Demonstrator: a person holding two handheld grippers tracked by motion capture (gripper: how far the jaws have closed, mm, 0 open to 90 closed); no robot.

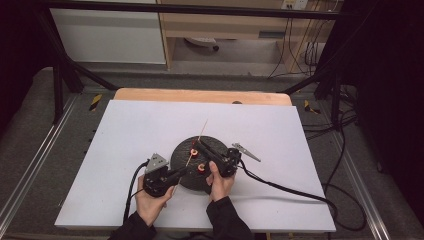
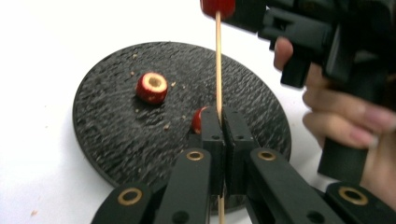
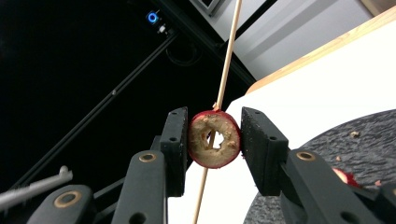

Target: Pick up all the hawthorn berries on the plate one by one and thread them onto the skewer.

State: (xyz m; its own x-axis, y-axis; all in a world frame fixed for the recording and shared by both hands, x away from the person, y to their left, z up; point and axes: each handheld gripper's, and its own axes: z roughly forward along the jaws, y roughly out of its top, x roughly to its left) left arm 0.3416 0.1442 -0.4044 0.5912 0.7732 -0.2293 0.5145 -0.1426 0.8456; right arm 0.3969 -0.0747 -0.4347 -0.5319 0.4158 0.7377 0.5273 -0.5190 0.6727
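Left hand-held gripper [image 2: 223,122] is clamped tight on a thin wooden skewer [image 2: 218,65]; right hand-held gripper [image 3: 214,140] squeezes a cored red fruit ring [image 3: 214,138], skewer already through its hole. So one ring looks threaded, with two more rings [image 2: 152,87] waiting on the round black plate [image 2: 112,135]. No readable labels anywhere.

Grey floor [image 1: 30,130], black frame bars [image 1: 200,9], light wooden cabinet [image 1: 220,25] beyond the white-topped table [image 1: 140,125].

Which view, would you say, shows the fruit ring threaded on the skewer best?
The right gripper view: the fruit ring sits close between its fingers, skewer through its hole. The left gripper view catches its bottom edge; the high view shows a tiny red dot.
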